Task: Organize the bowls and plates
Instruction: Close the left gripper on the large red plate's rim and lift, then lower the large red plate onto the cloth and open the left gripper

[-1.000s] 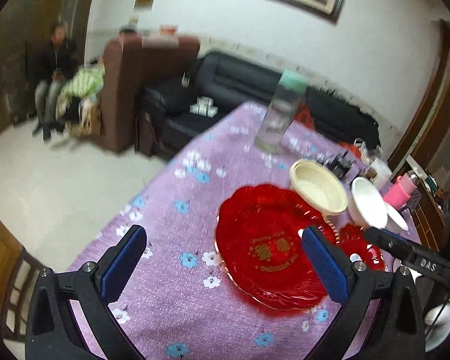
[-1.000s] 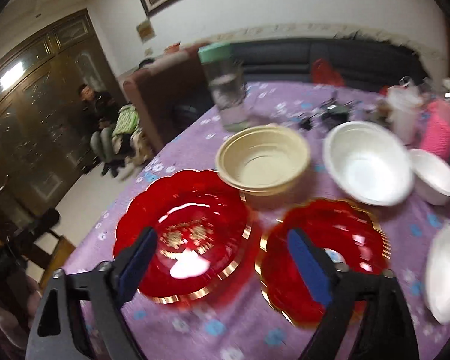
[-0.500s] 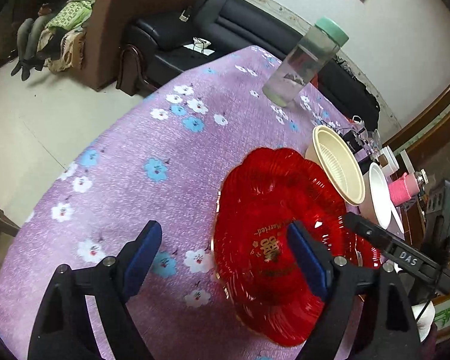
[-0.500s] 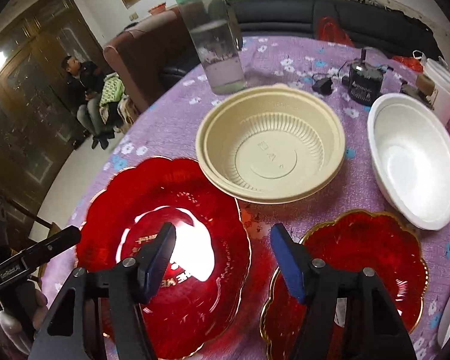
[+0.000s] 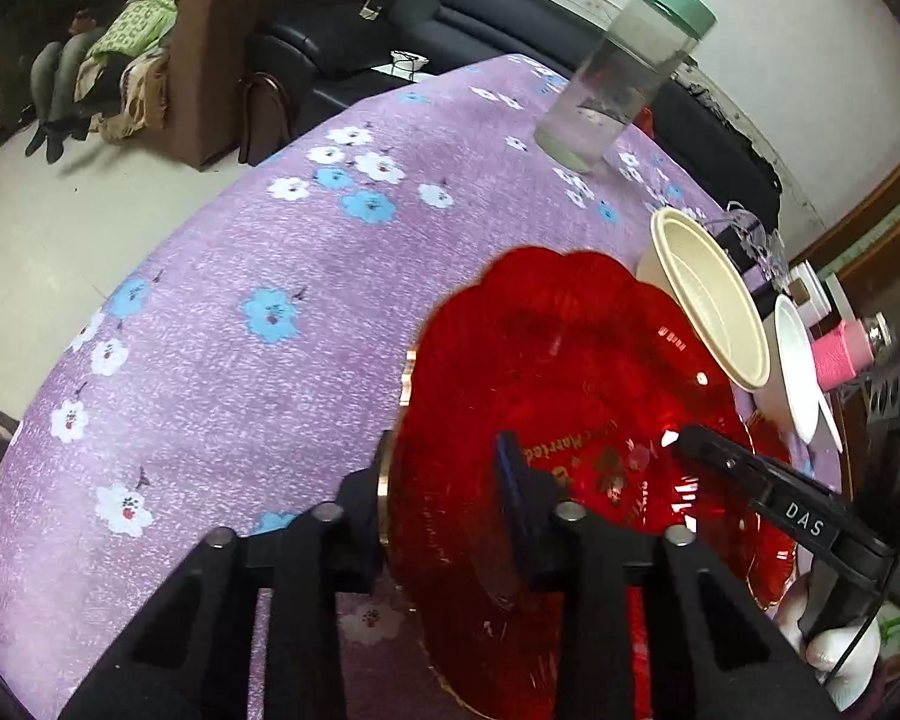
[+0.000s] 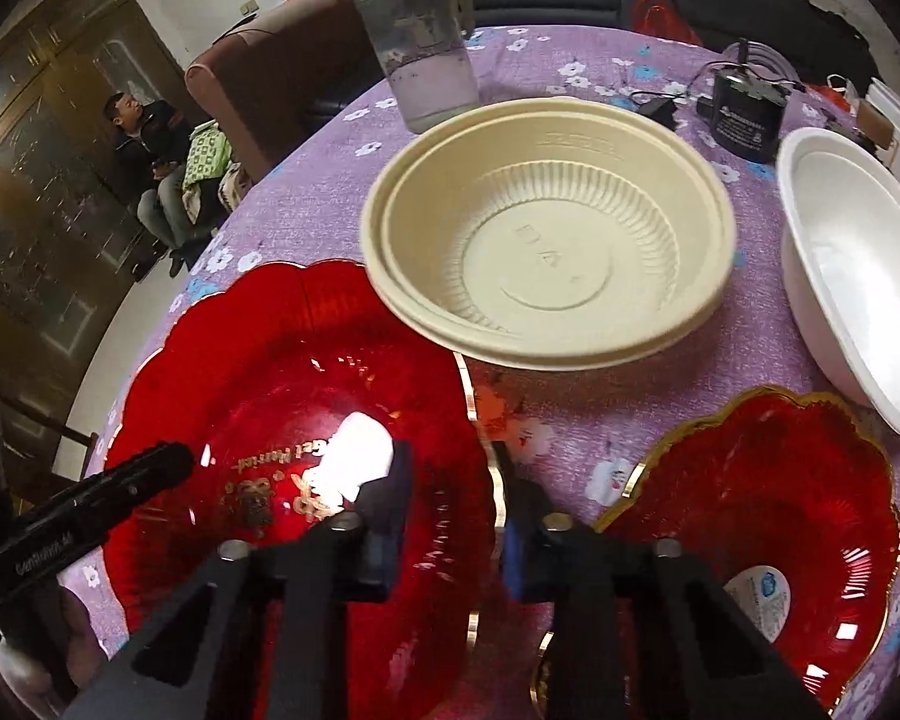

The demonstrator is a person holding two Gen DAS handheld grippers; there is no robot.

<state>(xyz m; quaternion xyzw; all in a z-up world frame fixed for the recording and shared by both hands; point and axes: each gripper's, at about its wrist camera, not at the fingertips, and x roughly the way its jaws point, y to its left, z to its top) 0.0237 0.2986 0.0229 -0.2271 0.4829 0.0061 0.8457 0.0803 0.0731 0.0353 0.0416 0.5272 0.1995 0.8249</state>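
Observation:
A large red scalloped plate point(image 5: 570, 390) with gold rim and gold lettering lies on the purple flowered tablecloth point(image 5: 240, 300). My left gripper point(image 5: 444, 474) is shut on its left rim. My right gripper point(image 6: 456, 492) is shut on its right rim point(image 6: 480, 420). The plate also shows in the right wrist view point(image 6: 282, 420). A second, smaller red plate point(image 6: 768, 516) lies to the right. A cream ribbed bowl point(image 6: 546, 252) sits just behind the large plate, with a white bowl point(image 6: 852, 276) to its right.
A clear jar with a green lid point(image 5: 618, 78) stands at the back of the table. A black charger with cables point(image 6: 744, 114) and a pink cup point(image 5: 840, 348) lie at the back right. Sofas and a seated person point(image 6: 144, 162) are beyond the table's left edge.
Both grippers have moved down and in onto the large red plate and closed on its opposite rims; before, both were open above the table.

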